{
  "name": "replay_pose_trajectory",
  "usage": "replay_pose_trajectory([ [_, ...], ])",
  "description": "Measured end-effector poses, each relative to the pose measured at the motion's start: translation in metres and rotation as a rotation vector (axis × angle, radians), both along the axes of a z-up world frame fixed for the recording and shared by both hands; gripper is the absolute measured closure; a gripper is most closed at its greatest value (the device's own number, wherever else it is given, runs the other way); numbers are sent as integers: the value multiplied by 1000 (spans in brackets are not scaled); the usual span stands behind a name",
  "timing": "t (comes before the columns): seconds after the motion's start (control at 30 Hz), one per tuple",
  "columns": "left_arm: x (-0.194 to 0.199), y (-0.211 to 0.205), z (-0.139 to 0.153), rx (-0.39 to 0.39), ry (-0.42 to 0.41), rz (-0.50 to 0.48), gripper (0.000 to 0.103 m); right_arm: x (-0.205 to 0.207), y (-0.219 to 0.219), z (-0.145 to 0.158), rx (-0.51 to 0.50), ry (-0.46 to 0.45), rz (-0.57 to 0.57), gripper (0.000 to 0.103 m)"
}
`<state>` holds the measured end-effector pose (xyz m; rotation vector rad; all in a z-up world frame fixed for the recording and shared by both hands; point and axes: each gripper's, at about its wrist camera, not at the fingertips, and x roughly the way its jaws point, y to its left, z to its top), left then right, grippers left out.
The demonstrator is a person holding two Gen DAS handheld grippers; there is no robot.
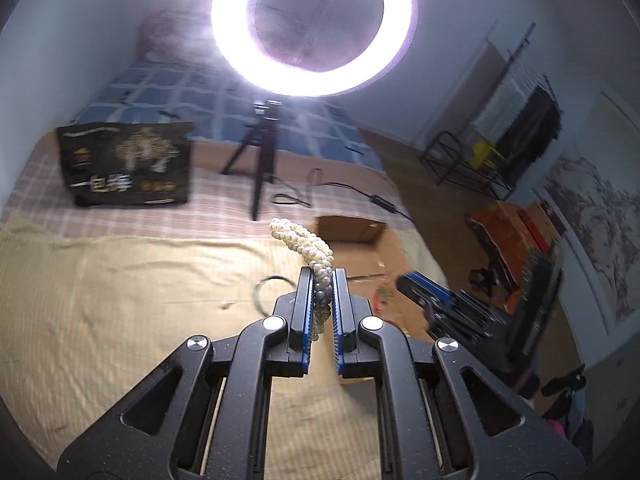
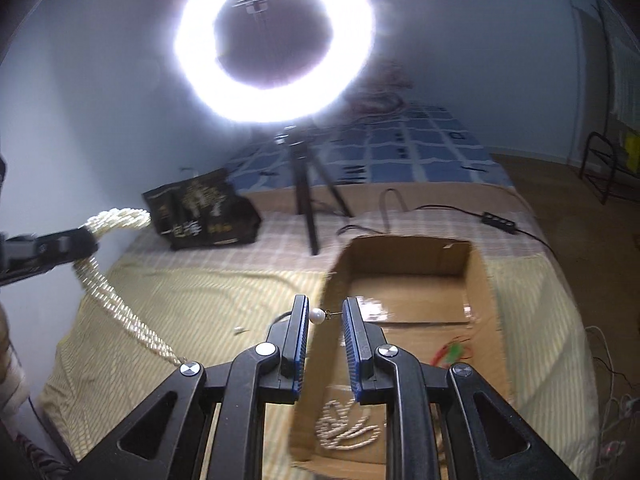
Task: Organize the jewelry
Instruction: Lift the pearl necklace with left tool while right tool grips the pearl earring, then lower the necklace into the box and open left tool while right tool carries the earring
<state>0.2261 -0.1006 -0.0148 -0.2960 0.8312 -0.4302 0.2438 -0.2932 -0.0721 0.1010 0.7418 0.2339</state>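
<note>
My left gripper (image 1: 322, 280) is shut on a twisted multi-strand pearl necklace (image 1: 308, 246) that arches up past the fingertips; in the right wrist view the same necklace (image 2: 108, 280) hangs from the left gripper (image 2: 90, 242) down toward the bedsheet. My right gripper (image 2: 325, 312) holds a pearl earring (image 2: 318, 315) crosswise between its fingers, pearl against the left finger, over the near edge of an open cardboard box (image 2: 476, 280). A coiled pearl strand (image 2: 346, 426) lies inside the box. The right gripper (image 1: 420, 294) shows blurred over the box (image 1: 352, 230) in the left wrist view.
A bed with a yellow checked sheet (image 1: 120, 280) bears everything. A dark ring bangle (image 1: 264, 292) and a small pale piece (image 2: 239, 330) lie on the sheet. A ring light on a tripod (image 1: 260, 168), a black bag (image 1: 126, 164) and a cable (image 2: 496, 216) stand behind. A red-green item (image 2: 452, 352) lies in the box.
</note>
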Motion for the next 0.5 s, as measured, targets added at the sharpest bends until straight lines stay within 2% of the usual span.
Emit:
replay_pose_trajectory([
  [0.23, 6, -48, 1, -7, -4, -70, 97, 20, -33, -1, -2, 6, -61, 87],
  [0.5, 27, -96, -18, 20, 17, -115, 97, 43, -52, -5, 11, 7, -81, 87],
])
